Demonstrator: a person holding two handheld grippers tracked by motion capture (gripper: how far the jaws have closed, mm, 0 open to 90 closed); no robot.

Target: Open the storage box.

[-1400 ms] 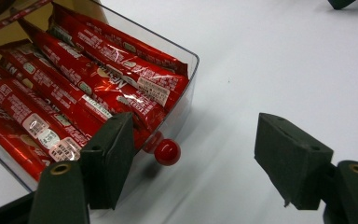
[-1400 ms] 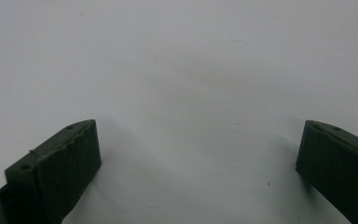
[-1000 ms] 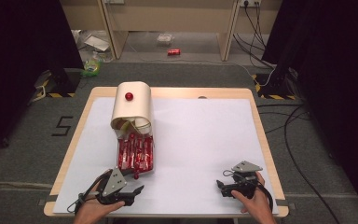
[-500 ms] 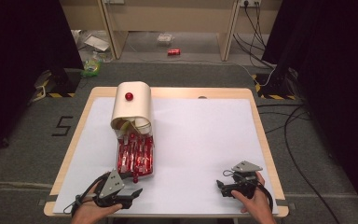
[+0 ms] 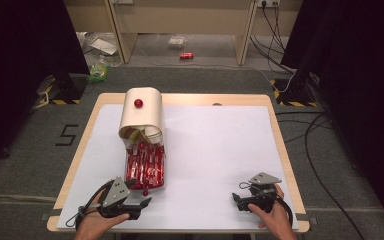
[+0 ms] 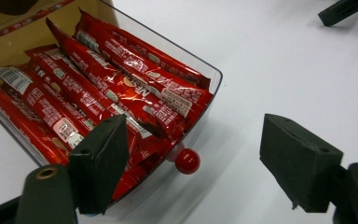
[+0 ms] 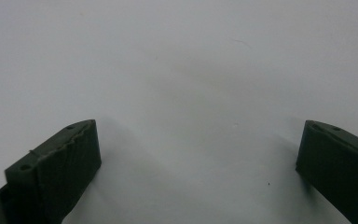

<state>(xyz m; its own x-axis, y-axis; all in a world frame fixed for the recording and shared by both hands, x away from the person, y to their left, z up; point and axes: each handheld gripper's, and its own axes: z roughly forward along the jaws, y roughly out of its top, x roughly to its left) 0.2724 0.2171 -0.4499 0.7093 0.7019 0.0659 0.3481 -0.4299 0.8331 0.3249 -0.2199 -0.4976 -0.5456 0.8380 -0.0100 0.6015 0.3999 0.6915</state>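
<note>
A white-topped table (image 5: 215, 150) is seen on grey carpet (image 5: 25, 150). A drawer of red packets (image 5: 145, 167) lies left of centre. Both the left gripper (image 5: 142, 202) and right gripper (image 5: 236, 198) are held released.

Glossy red foil sachets (image 6: 121, 88) lie in a clear smooth plastic drawer (image 6: 212, 77); its knob (image 6: 187, 161) shines. The white worktop (image 5: 220, 150) looks matt, wood-edged.

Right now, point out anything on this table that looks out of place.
The clear drawer is pulled out of the cream box, and its red sachets lie heaped at slants, some overhanging the front wall by the red knob. Nothing looks spilled or damaged.
</note>
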